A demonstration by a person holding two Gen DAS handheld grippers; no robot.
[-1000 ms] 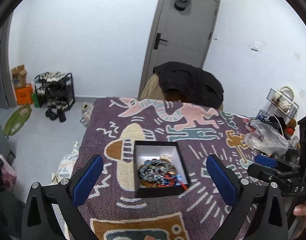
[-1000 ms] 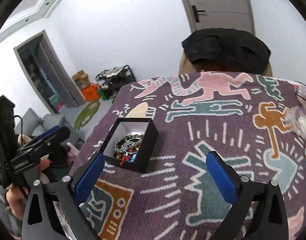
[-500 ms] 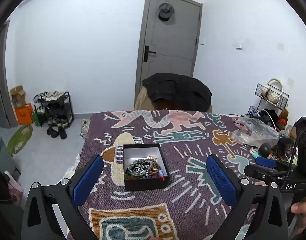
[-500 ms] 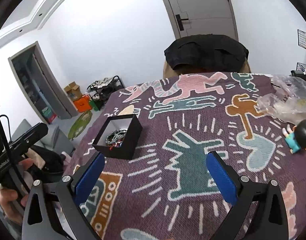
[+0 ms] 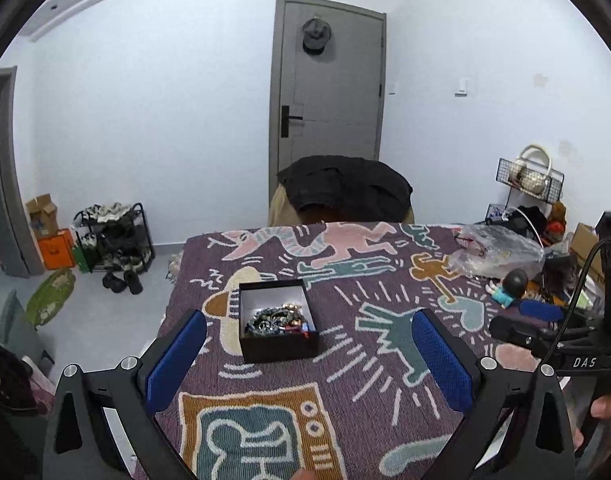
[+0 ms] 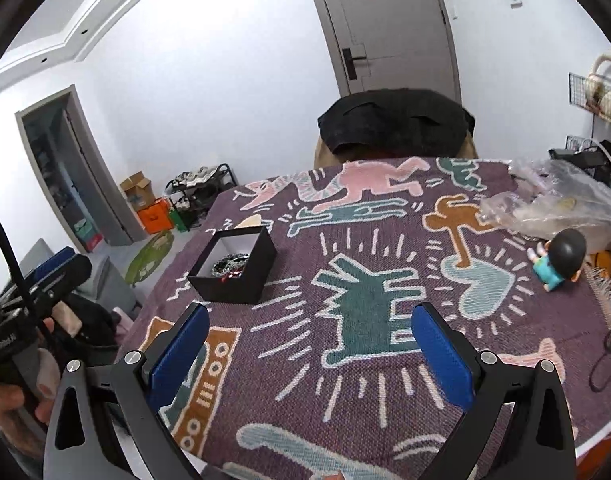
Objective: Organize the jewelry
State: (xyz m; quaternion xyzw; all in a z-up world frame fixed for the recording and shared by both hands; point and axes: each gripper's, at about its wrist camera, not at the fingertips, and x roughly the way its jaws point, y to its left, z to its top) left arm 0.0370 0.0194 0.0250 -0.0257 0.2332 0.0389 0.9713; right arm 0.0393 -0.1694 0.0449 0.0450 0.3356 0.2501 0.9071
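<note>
From the left wrist view, the left claw (image 5: 308, 354) stood with its blue pads (image 5: 176, 360) wide apart and nothing between them, held above the near part of the surface (image 5: 345, 400), which was covered by a purple woven cloth (image 5: 385, 292) with cartoon figures. The black box (image 5: 278, 326) sat on the cloth just beyond the left pad, open at the top, white inside, with a tangle of beaded jewelry (image 5: 276, 317) heaped in its near half. Far to the right lay a clear plastic bag (image 5: 497, 250) and, near it, a small doll (image 5: 509, 286) with a dark round head. The right claw (image 5: 521, 322) came in from the right edge, its body marked "DAS" in white letters. A grey door (image 5: 329, 88) with a cap (image 5: 316, 35) hung on it stood behind a chair draped in a dark jacket (image 5: 345, 184).

From the right wrist view, the right claw (image 6: 309, 354) was likewise spread, empty, over the cloth's green figure (image 6: 365, 300). The box (image 6: 233, 270) lay ahead and to the left, well apart from the fingers, the jewelry (image 6: 230, 266) partly visible over its rim. The doll (image 6: 557, 260) sat to the right beside the bag (image 6: 557, 204). At the left edge a hand (image 6: 9, 396) gripped the left claw's handle; its white lettering was too small to read.
</note>
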